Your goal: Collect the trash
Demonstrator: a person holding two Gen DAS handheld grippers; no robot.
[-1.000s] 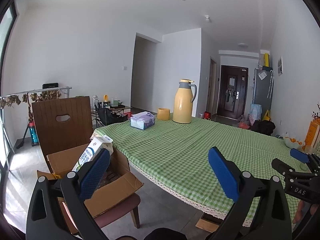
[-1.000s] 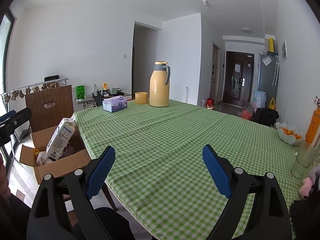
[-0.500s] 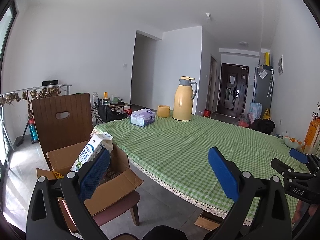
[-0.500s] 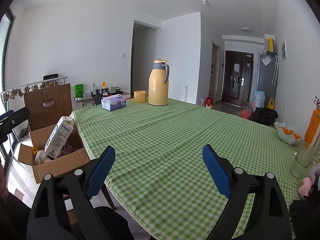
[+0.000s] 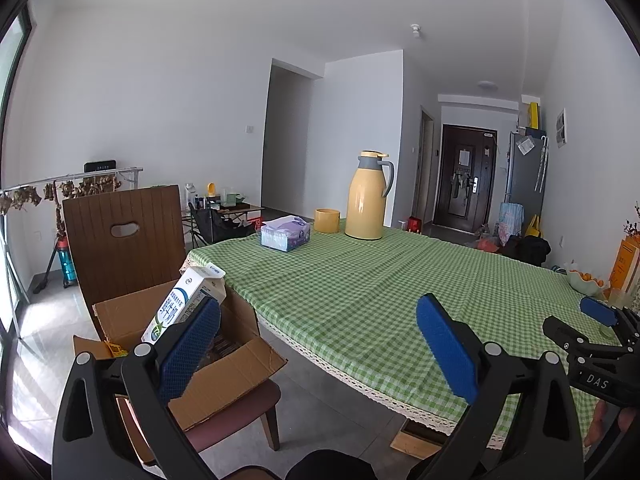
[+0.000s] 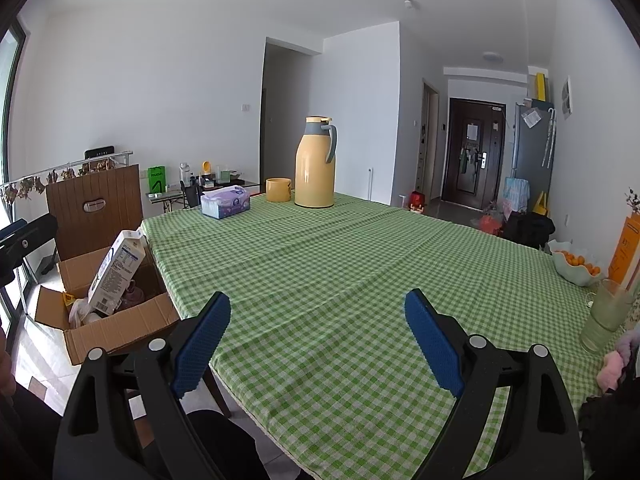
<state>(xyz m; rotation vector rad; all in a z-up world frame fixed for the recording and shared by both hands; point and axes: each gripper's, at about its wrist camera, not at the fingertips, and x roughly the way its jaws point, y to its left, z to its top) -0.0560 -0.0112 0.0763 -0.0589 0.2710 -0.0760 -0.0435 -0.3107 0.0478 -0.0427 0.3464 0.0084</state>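
Trash here means what already sits in the cardboard box [image 5: 224,368] on the brown chair [image 5: 120,236] at the table's near left corner: a milk carton [image 5: 188,300] leans there, its long axis tilted up and toward the table, its top corner close to the tablecloth's edge, with crumpled white and pink bits [image 6: 128,300] beneath it in the right wrist view. The green checked table [image 6: 320,260] shows no loose litter that I can make out; only a tissue box [image 6: 226,201], a yellow cup [image 6: 278,189] and a yellow thermos jug [image 6: 316,164] stand at its far end, and a fruit bowl [image 6: 576,270] and glass jug [image 6: 606,314] at its right edge. The left gripper [image 5: 316,344] hangs with jaws spread wide and nothing between them, the box just below and left of its left finger. The right gripper [image 6: 316,340] is likewise wide apart and empty, over the table's near edge, the box well to its left. By my reading the left hand is nearer the box, so anything dropped in would go down and left from it.
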